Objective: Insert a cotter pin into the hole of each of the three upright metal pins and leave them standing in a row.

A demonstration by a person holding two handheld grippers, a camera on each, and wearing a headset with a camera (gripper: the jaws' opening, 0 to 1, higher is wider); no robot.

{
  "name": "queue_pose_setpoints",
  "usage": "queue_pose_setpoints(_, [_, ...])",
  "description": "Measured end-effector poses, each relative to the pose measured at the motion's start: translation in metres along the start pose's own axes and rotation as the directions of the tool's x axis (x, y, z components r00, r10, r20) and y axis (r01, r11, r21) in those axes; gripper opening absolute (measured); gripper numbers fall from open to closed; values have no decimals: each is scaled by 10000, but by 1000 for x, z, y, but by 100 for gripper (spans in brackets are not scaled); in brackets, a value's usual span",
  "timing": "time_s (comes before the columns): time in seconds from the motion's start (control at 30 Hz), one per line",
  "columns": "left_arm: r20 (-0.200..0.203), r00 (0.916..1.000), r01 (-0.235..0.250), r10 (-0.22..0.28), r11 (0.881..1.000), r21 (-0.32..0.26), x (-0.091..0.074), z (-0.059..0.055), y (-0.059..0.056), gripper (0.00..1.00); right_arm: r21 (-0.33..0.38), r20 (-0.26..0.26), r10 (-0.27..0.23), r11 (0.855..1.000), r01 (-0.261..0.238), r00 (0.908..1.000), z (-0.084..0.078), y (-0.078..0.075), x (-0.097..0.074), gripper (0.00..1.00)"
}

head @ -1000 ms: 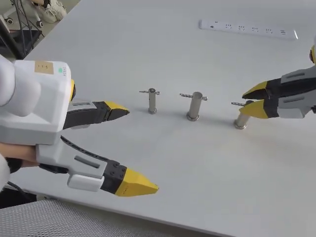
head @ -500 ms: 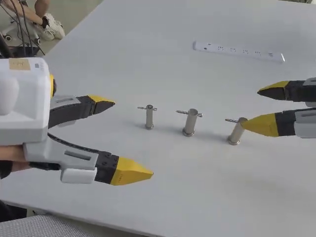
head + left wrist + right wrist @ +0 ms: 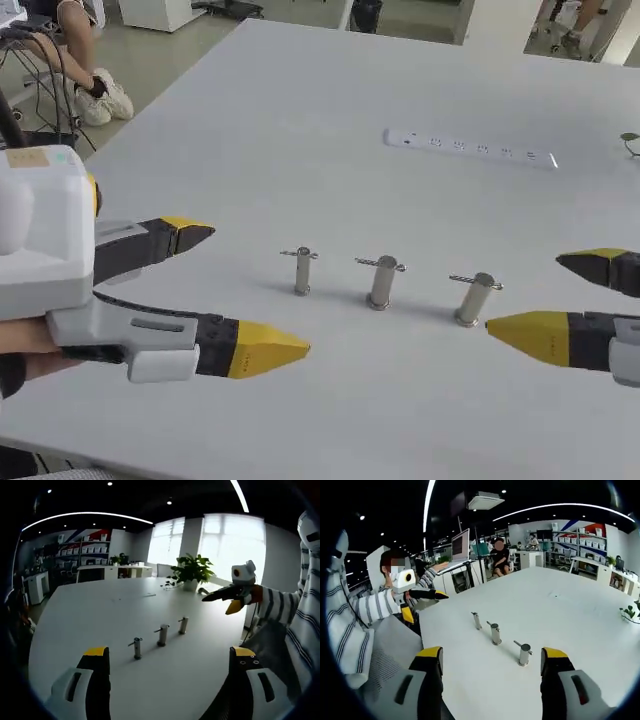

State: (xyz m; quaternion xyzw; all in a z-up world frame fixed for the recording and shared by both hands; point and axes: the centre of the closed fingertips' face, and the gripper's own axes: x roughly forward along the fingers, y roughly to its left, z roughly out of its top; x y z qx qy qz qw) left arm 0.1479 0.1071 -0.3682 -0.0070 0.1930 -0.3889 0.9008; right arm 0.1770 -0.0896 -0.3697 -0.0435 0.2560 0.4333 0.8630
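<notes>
Three upright metal pins stand in a row on the white table: left pin [image 3: 302,275], middle pin [image 3: 381,287], right pin [image 3: 470,302]. Each has a cotter pin through its top, for example the right one's cotter pin [image 3: 476,283]. My left gripper [image 3: 245,290] is open, to the left of the row and apart from it. My right gripper [image 3: 530,293] is open with nothing in it, just right of the right pin. The row also shows beyond my left gripper [image 3: 170,652], led by the nearest pin [image 3: 136,648], and beyond my right gripper [image 3: 492,652], led by the nearest pin [image 3: 523,654].
A white power strip [image 3: 470,148] lies at the far side of the table [image 3: 400,400]. A potted plant [image 3: 190,570] stands at the table's far end. A person [image 3: 498,557] sits at a desk beyond the table. The table's near edge runs below my left gripper.
My right gripper has opened and drawn back to the right from the right pin, leaving the cotter pin in it. The left gripper stays open. The head camera has tilted.
</notes>
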Motion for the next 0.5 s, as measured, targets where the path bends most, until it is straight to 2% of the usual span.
queue_pose_setpoints(0.1, [-290, 9996, -32, 40, 9996, 283, -3, -7, 0, 99, 571, -106, -238, 9981, 244, 9997, -13, 2, -2, 82])
queue_pose_setpoints(0.17, [-592, 9982, 40, -23, 9996, 295, -4, -15, -2, 99, 1449, -254, -249, 9890, 283, 9994, -22, 4, -2, 82])
queue_pose_setpoints(0.2, [-638, 9980, 47, -30, 9996, 262, -5, -18, -3, 99, 1735, -156, -413, 9839, 434, 9990, -24, 4, -3, 84])
queue_pose_setpoints(0.33, [-690, 9976, 10, -12, 10000, -30, -8, -24, -5, 99, 1922, -153, -730, 9785, 745, 9972, -26, 4, -7, 89])
queue_pose_setpoints(0.5, [-830, 9965, -55, 23, 9993, -382, -12, -32, -7, 99, 1994, -583, -916, 9746, 1015, 9941, -35, 4, -11, 92])
